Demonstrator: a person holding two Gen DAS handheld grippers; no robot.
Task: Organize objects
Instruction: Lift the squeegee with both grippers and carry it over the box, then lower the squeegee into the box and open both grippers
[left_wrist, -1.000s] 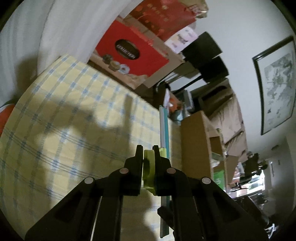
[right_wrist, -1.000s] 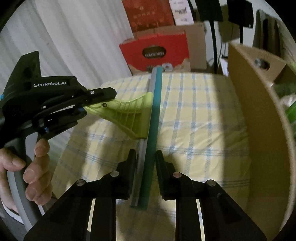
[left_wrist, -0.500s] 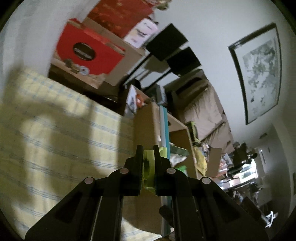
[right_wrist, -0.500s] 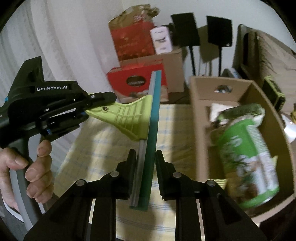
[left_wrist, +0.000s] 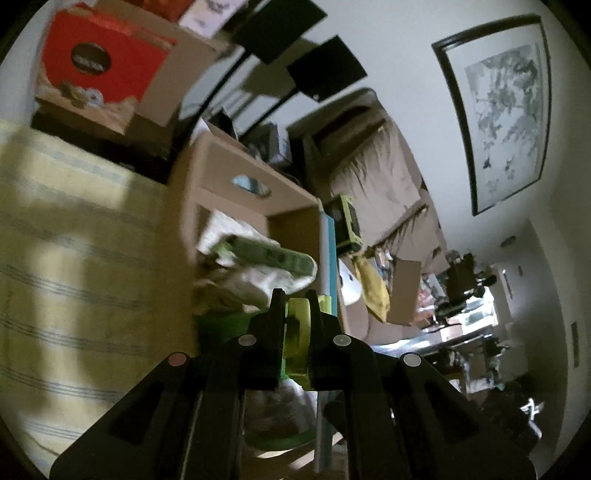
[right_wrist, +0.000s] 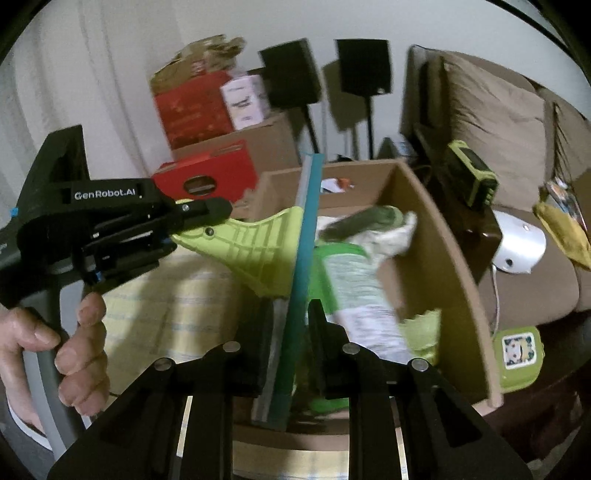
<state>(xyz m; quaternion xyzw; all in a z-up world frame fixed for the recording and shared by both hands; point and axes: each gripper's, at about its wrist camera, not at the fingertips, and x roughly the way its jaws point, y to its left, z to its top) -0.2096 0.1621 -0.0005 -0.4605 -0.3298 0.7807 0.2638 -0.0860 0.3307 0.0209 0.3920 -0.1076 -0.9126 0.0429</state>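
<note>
Both grippers angled downward over the open cardboard box (right_wrist: 436, 236). Left gripper (right_wrist: 207, 214) comes in from the left in the right wrist view, a hand (right_wrist: 55, 332) wrapped round its grey grip; its jaws are closed on the lime-green handle of the squeegee (right_wrist: 266, 254), handle tip pinched flat between the pads. Right gripper (right_wrist: 291, 325) clamps the near end of the squeegee's teal blade (right_wrist: 308, 221), one pad on each face. Blade's long axis runs from the right gripper away toward the box's far wall, edge-on and tipped slightly right; handle sticks out sideways to the left. Squeegee held in the air above the box's left part, just left of a green-and-white packet (right_wrist: 354, 280) lying inside. Yellow checked cloth (right_wrist: 173, 306) lies left of the box.
</note>
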